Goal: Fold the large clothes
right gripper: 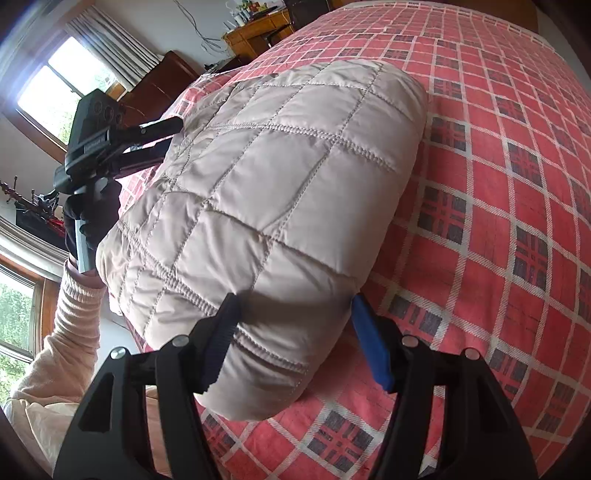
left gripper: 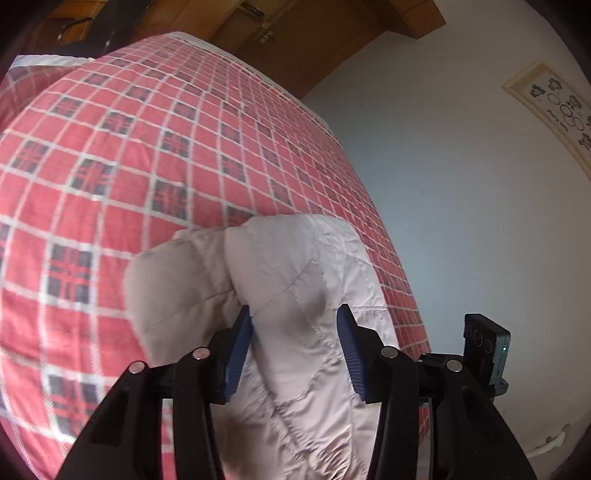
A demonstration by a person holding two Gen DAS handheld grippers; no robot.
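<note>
A beige quilted jacket (right gripper: 280,192) lies folded into a thick bundle on a bed with a red plaid sheet (right gripper: 498,229). My right gripper (right gripper: 295,332) stands open at the bundle's near end, with one blue pad on each side of the padded roll. At the far left end of the bundle is my left gripper (right gripper: 159,138), held by a gloved hand. In the left wrist view my left gripper (left gripper: 295,343) is shut on a puffy fold of the jacket (left gripper: 288,280), which bulges up between the blue pads.
The red plaid sheet (left gripper: 147,155) covers the whole bed. A white wall (left gripper: 461,203) runs along its right side, with a wooden door beyond. In the right wrist view there are windows (right gripper: 55,92), a dark cabinet and a wooden desk (right gripper: 258,29) behind the bed.
</note>
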